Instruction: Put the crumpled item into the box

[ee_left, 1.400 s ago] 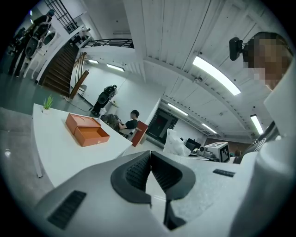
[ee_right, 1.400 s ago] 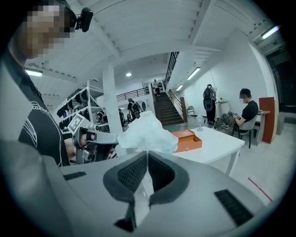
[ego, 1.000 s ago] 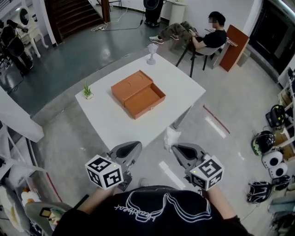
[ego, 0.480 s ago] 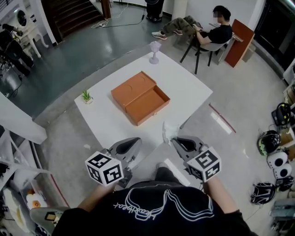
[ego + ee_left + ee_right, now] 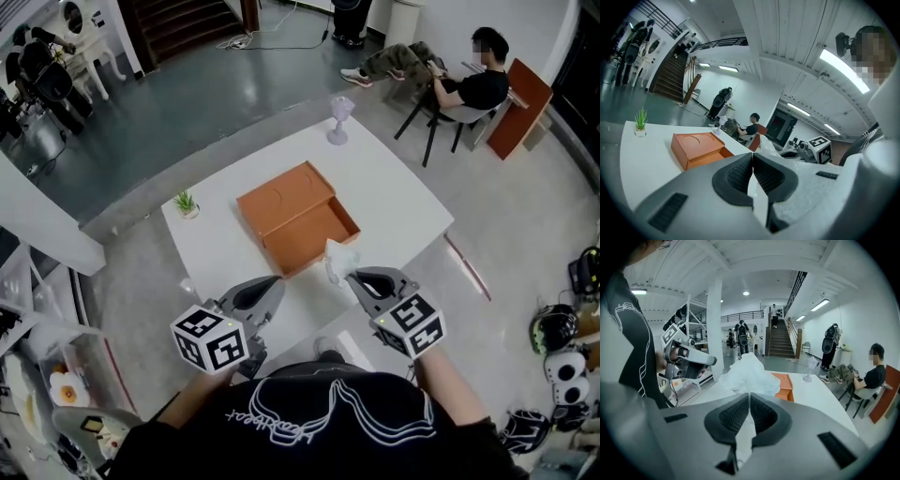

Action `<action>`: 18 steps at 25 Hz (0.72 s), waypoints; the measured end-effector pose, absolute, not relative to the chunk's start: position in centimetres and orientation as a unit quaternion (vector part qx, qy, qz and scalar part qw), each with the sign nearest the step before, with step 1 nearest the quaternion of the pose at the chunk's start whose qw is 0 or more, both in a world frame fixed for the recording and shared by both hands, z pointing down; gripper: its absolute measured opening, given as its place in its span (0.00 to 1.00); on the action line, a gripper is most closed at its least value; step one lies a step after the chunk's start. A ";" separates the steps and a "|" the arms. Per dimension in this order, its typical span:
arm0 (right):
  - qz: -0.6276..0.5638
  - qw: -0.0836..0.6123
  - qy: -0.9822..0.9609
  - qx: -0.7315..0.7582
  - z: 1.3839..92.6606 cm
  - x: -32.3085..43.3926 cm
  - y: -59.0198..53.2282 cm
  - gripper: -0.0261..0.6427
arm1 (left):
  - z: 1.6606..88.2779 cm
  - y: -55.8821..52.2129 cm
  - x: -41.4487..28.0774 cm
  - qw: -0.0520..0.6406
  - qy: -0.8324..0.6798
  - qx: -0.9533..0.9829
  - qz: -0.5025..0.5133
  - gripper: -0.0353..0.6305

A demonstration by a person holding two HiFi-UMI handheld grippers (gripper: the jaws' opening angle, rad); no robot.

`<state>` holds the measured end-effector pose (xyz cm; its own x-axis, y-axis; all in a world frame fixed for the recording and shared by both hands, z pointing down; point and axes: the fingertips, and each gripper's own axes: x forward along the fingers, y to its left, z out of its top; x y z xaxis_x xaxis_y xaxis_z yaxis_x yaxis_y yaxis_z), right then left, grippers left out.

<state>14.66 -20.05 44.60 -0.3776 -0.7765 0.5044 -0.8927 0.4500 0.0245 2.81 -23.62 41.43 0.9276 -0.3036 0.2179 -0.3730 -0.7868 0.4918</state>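
Holds the crumpled item (image 5: pixel 339 258) pinched in the right gripper (image 5: pixel 349 275), just short of the open box (image 5: pixel 298 217) at 11 o'clock, with the left gripper (image 5: pixel 272 282) alongside at 9 o'clock, jaws together on nothing.

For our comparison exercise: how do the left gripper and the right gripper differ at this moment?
Load: the right gripper pinches white crumpled paper; the left gripper is closed on nothing.
Aim: in the head view the left gripper angles rightward toward the orange box's near corner; the right gripper angles leftward, its paper by the open tray's near side.
Shared: both are grey, closed, and carry a marker cube.
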 end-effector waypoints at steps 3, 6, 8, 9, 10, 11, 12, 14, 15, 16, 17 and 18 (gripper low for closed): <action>0.118 0.248 -0.831 0.484 45.0 15.3 -22.4 0.06 | 41.4 -25.4 3.3 0.278 -0.203 0.937 0.057 0.06; 0.107 0.267 -0.840 0.461 45.5 15.9 -24.3 0.06 | 41.8 -26.5 4.0 0.282 -0.225 0.931 0.054 0.06; 0.098 0.283 -0.844 0.445 46.0 16.3 -25.5 0.06 | 42.1 -27.2 4.1 0.284 -0.239 0.927 0.052 0.06; 0.093 0.292 -0.846 0.437 46.3 16.3 -26.2 0.06 | 42.2 -27.6 4.0 0.285 -0.246 0.925 0.051 0.06; 0.089 0.301 -0.848 0.427 46.6 16.3 -26.8 0.06 | 42.3 -28.0 3.9 0.287 -0.254 0.922 0.049 0.06; 0.084 0.310 -0.850 0.417 46.9 16.3 -27.4 0.06 | 42.5 -28.4 3.9 0.289 -0.262 0.920 0.047 0.06; 0.080 0.319 -0.853 0.406 47.3 16.2 -27.9 0.06 | 42.6 -28.6 3.8 0.290 -0.270 0.917 0.044 0.06; 0.067 0.338 -0.856 0.385 48.1 16.2 -28.7 0.06 | 42.8 -29.0 3.9 0.293 -0.285 0.912 0.038 0.06; 0.058 0.350 -0.857 0.373 48.5 16.1 -29.0 0.06 | 42.8 -29.2 4.0 0.292 -0.292 0.910 0.035 0.06; 0.047 0.363 -0.858 0.362 48.9 16.0 -29.4 0.06 | 42.8 -29.3 4.0 0.291 -0.299 0.908 0.031 0.06; 0.036 0.376 -0.857 0.350 49.4 15.9 -29.7 0.06 | 42.8 -29.4 3.9 0.290 -0.307 0.906 0.028 0.06; 0.025 0.390 -0.857 0.337 49.8 15.8 -30.0 0.06 | 42.7 -29.5 3.8 0.288 -0.314 0.904 0.024 0.06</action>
